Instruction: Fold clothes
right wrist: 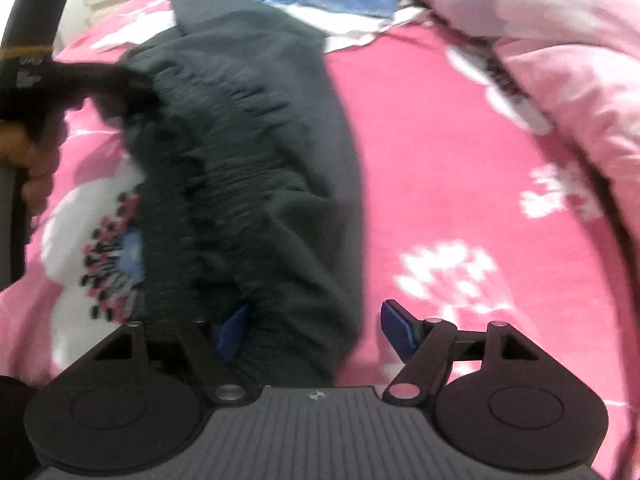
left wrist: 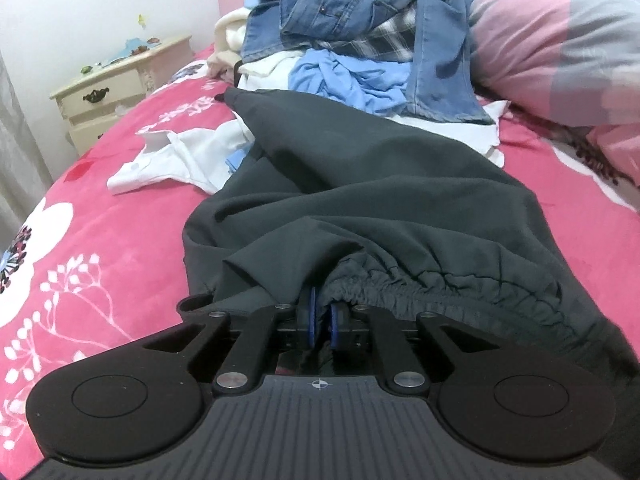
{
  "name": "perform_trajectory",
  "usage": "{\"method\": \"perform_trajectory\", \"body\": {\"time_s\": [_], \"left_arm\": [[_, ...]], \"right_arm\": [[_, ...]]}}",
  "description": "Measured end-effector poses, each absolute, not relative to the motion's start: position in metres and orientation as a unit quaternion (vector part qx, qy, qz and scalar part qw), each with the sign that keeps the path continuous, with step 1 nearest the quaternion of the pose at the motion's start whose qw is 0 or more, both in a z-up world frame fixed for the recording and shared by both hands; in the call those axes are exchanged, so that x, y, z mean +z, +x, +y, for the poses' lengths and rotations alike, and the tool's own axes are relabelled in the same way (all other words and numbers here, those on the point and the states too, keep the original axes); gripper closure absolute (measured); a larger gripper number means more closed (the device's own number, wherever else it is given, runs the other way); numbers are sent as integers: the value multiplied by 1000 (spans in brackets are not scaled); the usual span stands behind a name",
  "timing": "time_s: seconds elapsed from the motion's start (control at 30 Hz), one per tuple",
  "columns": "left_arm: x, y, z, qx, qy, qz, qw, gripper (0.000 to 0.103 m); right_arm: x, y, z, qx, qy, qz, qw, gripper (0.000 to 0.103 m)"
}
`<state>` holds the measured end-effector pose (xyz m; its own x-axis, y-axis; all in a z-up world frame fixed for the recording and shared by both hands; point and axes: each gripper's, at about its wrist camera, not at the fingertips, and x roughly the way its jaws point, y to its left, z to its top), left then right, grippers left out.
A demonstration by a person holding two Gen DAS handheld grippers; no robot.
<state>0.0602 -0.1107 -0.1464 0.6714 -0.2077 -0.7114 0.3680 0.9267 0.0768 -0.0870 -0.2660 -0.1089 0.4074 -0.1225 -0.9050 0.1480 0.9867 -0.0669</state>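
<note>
Dark grey trousers [left wrist: 360,184] with a gathered elastic waistband lie lengthwise on the pink flowered bedspread [left wrist: 100,220]. My left gripper [left wrist: 322,304] is shut on the waistband's near edge, its blue pads pinching the fabric. In the right wrist view, which is blurred, the trousers [right wrist: 248,140] run up the left half of the picture. My right gripper [right wrist: 312,316] stands open over the waistband's other end. Cloth covers part of its left pad, and its right pad hangs free above the bedspread [right wrist: 460,160]. A hand [right wrist: 36,168] holds the left gripper's body at the left edge.
At the far end of the bed lies a heap of clothes: jeans [left wrist: 340,4], a light blue garment [left wrist: 344,80] and a white shirt [left wrist: 172,156]. A pink and grey quilt [left wrist: 560,52] is bunched on the right. A cream nightstand [left wrist: 116,88] stands beyond the bed's left edge.
</note>
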Motion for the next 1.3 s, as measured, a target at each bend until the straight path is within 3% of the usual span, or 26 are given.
{"method": "perform_trajectory", "body": {"time_s": [0.17,0.27,0.63,0.7,0.77,0.9,1.03,1.23,1.3], "left_arm": [[-150,61,-115,-158,113,373,907,91],[-152,63,-118,-158,116,374,907,83],[-152,66,-122,-147,92,368,913,81],[-151,67,-122,-140,87,362,917,84],[-146,66,-118,-134,70,354,923,94],[-123,57,-107,-117,40,323,938,97],[-86,37,-83,-78,10,290,954,98],[-29,-17,-45,-31,-10,227,973,99],[-10,-34,-34,-15,-20,204,979,99]], "right_arm": [[-105,-91,-260,-98,-34,532,840,29],[-102,-89,-243,-69,-49,525,847,26],[-121,-78,-203,-12,-120,547,829,22],[-124,-83,-207,-15,-129,559,819,22],[-124,-86,-213,-20,-134,569,811,22],[-123,-89,-225,-34,-147,579,801,32],[-114,-93,-235,-67,-159,558,811,57],[-66,-105,-242,-106,-159,471,861,78],[-42,-110,-242,-117,-156,431,881,80]]}}
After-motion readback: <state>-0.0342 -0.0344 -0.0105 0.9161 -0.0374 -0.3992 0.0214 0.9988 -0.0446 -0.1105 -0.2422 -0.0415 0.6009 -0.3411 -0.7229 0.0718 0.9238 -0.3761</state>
